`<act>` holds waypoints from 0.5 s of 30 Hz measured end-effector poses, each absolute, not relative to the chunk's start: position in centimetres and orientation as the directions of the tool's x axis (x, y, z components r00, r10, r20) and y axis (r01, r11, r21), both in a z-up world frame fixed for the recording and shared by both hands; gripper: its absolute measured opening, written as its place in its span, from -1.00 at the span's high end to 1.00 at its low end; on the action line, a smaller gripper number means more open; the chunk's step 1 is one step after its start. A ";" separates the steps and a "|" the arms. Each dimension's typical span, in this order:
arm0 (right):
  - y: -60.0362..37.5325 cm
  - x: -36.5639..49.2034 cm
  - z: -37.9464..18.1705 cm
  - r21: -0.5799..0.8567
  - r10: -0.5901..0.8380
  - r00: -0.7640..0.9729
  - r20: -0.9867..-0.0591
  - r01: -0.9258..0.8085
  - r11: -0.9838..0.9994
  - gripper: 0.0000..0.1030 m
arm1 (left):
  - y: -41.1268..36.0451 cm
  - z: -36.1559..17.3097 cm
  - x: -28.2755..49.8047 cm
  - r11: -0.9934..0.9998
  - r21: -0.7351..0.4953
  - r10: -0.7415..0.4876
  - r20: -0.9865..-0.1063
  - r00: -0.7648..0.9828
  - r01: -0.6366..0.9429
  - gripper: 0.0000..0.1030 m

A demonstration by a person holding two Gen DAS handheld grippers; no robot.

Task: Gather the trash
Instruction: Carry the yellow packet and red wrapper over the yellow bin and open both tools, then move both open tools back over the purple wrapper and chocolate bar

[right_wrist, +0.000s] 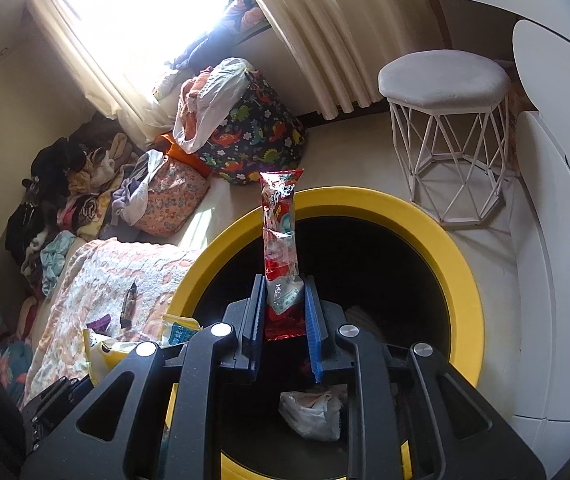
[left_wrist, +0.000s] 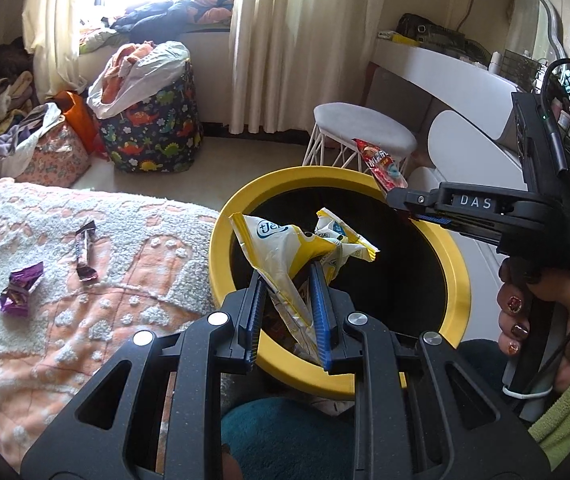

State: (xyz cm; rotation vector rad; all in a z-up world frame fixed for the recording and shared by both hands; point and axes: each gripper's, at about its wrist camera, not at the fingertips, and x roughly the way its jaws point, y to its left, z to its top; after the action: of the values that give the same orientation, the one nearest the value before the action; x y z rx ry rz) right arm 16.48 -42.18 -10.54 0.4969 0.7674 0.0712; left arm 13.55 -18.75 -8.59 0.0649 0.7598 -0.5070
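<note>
Standing beside the bed, one yellow bin (left_wrist: 459, 280) already has a white crumpled piece inside. Above its opening the left gripper (left_wrist: 287, 280) is closed on one yellow-white wrapper (left_wrist: 285, 252), the right gripper (right_wrist: 285, 286) on one red wrapper (right_wrist: 279, 232). Two small wrappers, purple (left_wrist: 19, 290) and dark (left_wrist: 85, 256), remain on the blanket (left_wrist: 125, 320).

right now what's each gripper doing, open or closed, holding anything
Left gripper: closed on the yellow and white wrapper, over the yellow bin.
Right gripper: closed on the red wrapper, over the same bin.
</note>
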 end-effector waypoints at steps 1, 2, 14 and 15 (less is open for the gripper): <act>-42.2 16.5 -10.6 0.461 0.241 0.722 -0.648 0.120 0.879 0.62 | -18.9 -8.7 13.7 0.878 -0.126 -0.416 -0.677 0.607 0.462 0.68; -42.3 16.5 -10.7 0.467 0.243 0.722 -0.648 0.124 0.876 0.61 | -19.0 -8.9 13.9 0.878 -0.129 -0.416 -0.681 0.602 0.461 0.68; -43.1 16.7 -11.4 0.506 0.247 0.721 -0.648 0.165 0.846 -0.09 | -19.4 -10.3 15.0 0.874 -0.168 -0.429 -0.707 0.563 0.455 0.22; -43.1 16.6 -11.3 0.508 0.244 0.724 -0.645 0.167 0.845 -0.12 | -19.1 -10.1 14.9 0.876 -0.178 -0.433 -0.698 0.570 0.448 -0.15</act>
State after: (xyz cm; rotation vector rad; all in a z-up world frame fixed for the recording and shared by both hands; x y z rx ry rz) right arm 16.62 -43.11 -11.31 0.5767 0.7708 0.0450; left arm 14.94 -19.12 -10.15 0.0199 0.8138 -0.5174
